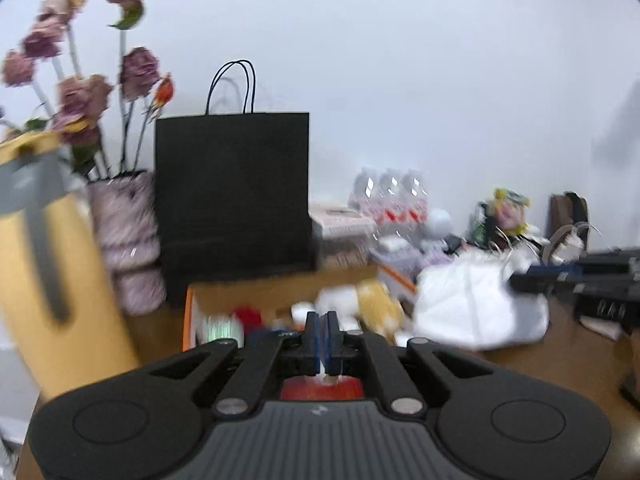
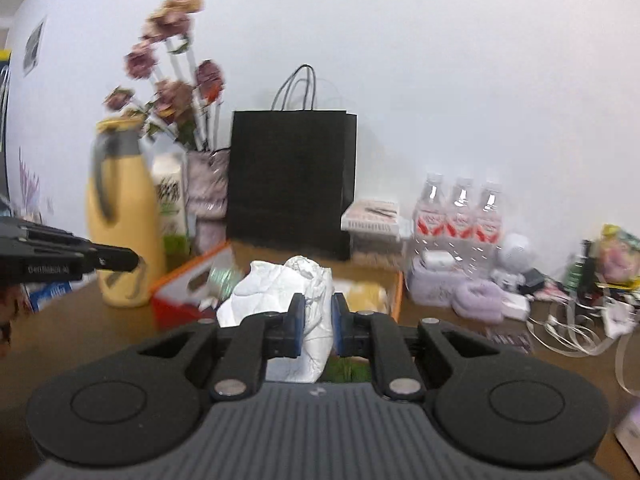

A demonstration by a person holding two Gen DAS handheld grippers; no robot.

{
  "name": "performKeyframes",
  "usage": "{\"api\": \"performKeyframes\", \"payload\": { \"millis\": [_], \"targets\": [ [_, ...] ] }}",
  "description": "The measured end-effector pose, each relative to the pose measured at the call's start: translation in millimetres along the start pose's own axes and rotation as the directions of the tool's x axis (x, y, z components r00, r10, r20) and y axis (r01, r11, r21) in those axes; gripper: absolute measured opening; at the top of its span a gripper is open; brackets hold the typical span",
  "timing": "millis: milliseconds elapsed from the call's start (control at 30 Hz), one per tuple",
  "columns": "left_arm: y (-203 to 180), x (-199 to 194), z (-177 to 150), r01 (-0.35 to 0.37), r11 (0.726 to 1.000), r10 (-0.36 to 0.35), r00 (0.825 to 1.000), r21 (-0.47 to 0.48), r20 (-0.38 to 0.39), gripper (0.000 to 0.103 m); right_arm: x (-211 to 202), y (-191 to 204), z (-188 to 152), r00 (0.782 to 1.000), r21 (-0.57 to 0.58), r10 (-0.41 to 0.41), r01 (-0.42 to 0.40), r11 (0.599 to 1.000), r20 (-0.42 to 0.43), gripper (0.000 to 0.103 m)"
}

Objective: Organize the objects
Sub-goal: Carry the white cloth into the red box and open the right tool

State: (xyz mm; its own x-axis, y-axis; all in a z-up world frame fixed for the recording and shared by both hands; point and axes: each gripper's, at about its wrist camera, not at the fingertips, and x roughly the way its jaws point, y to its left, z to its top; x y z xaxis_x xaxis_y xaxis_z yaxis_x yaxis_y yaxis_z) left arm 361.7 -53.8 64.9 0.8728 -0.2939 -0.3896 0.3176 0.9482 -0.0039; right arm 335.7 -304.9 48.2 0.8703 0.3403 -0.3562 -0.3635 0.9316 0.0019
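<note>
R gripper (image 2: 317, 322) has its jaws pinched on the white plastic bag (image 2: 288, 304), which hangs just above & in front of the orange-rimmed box (image 2: 176, 280), so it's the nearer one, w/ L gripper (image 1: 321, 334) fingers closed together, seemingly empty.

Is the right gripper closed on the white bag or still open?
Shut on it: the right gripper has its blue pads pressed into the crumpled white bag from both sides, above the orange-rimmed box.
</note>
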Motion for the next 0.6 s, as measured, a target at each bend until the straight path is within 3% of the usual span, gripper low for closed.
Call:
{"api": "performKeyframes", "payload": {
  "millis": [100,200,300,367,400,433,500,533,567,600],
  "targets": [
    [9,60,29,-0.015,1.0,0.015,0.999,0.001,-0.033,0.0,68,-9,20,0.998,0.019,0.037,-0.036,0.999,-0.054,0.014],
    [26,119,45,-0.016,0.998,0.008,0.993,-0.064,-0.115,0.0,133,-10,27,0.988,0.022,0.071,-0.069,0.997,-0.137,0.014],
    [41,172,47,-0.02,0.995,0.001,0.982,-0.1,-0.191,0.001,190,-9,21,0.968,0.016,0.076,-0.075,0.997,-0.238,0.014],
    [49,202,41,-0.06,0.992,0.032,0.973,-0.115,-0.227,0.002,221,-10,12,0.948,0.013,0.075,-0.075,0.997,-0.31,0.015],
    [53,217,36,-0.089,0.988,0.055,0.968,-0.13,-0.244,0.005,234,-12,6,0.937,0.013,0.065,-0.064,0.998,-0.342,0.016],
    [57,230,31,-0.106,0.985,0.068,0.963,-0.137,-0.261,0.016,244,-17,1,0.925,0.031,0.07,-0.063,0.998,-0.375,0.017],
    [64,252,19,-0.118,0.986,0.073,0.945,-0.122,-0.318,0.031,261,-31,-8,0.894,0.144,0.125,-0.068,0.987,-0.431,0.021],
    [65,259,13,-0.121,0.986,0.076,0.934,-0.11,-0.348,0.033,265,-38,-11,0.882,0.194,0.15,-0.069,0.979,-0.447,0.021],
    [67,262,9,-0.12,0.987,0.071,0.927,-0.111,-0.368,0.034,266,-45,-11,0.877,0.241,0.177,-0.072,0.968,-0.447,0.026],
    [69,263,4,-0.112,0.986,0.058,0.925,-0.125,-0.375,0.039,264,-46,-11,0.88,0.247,0.175,-0.068,0.966,-0.441,0.045]
  ]
}}
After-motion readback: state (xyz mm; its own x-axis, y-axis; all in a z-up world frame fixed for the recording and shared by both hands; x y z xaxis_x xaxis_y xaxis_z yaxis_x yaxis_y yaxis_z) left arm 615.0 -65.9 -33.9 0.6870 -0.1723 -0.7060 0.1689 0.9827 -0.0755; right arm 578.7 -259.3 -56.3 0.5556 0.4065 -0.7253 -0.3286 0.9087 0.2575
